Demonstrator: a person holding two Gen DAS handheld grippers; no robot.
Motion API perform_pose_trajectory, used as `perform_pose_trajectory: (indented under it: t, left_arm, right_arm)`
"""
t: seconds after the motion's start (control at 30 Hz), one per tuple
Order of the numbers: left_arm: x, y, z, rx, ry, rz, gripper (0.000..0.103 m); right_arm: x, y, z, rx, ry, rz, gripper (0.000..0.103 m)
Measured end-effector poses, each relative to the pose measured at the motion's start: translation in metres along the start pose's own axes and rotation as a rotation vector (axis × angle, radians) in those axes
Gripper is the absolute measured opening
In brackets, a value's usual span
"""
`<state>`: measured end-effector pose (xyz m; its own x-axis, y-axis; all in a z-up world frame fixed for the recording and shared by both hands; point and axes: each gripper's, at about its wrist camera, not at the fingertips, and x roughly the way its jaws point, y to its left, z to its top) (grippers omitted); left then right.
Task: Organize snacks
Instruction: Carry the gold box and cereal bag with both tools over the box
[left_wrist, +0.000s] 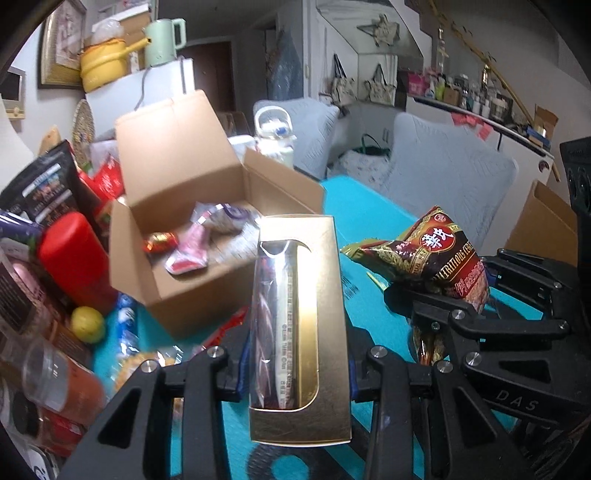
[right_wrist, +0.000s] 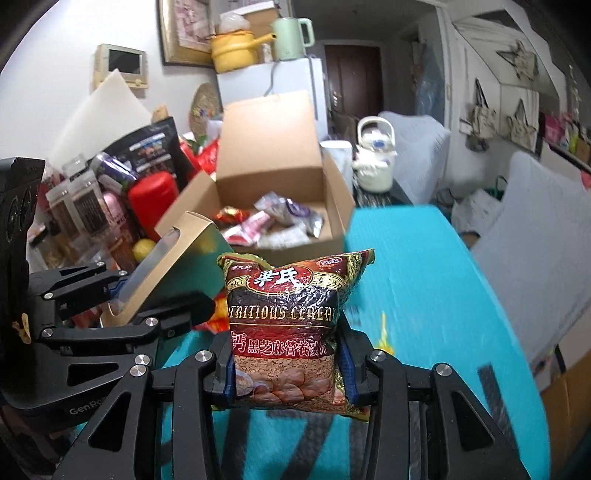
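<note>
1. Gold box (left_wrist: 301, 325): slim carton with a clear window, sticks inside. Clamped across its width by the left claw (left_wrist: 295, 376), carried upright above the near edge of the table (left_wrist: 369, 214); likely lifted this way so it can drop end-first into the carton.
2. Cereal bag (right_wrist: 286, 328): dark red pouch. Pinched at its lower half by the right claw (right_wrist: 288, 373), pads pressing both sides, top standing free; held clear of the table, beside the gold box.
3. Carton (left_wrist: 192, 288): brown cardboard, flaps up, at the table's far left corner. Already holds several small wrapped snacks (left_wrist: 184, 251); judged the destination for both held items.
4. Loose stock: red canister (left_wrist: 74, 258), lemon (left_wrist: 88, 325), dark pouches and jars crowd the left edge, unsorted.
5. Claw state: both clenched narrow on their loads, neither touching the carton.
</note>
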<state>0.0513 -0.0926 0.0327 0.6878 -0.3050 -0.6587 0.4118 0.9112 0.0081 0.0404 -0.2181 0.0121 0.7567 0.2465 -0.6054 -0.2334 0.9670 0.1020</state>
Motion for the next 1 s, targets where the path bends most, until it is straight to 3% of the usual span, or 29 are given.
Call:
perform_pose_trajectory:
  t: [0.53, 1.0]
  left_arm:
    - [0.021, 0.056, 0.061, -0.068, -0.093, 0.093, 0.037]
    - [0.093, 0.119, 0.108, -0.147, -0.085, 0.225, 0.037]
  right_arm:
    - [0.041, 0.011, 0.084, -0.1, -0.092, 0.038, 0.041]
    - [0.122, -0.004, 0.139, -0.107, -0.077, 0.039, 0.041]
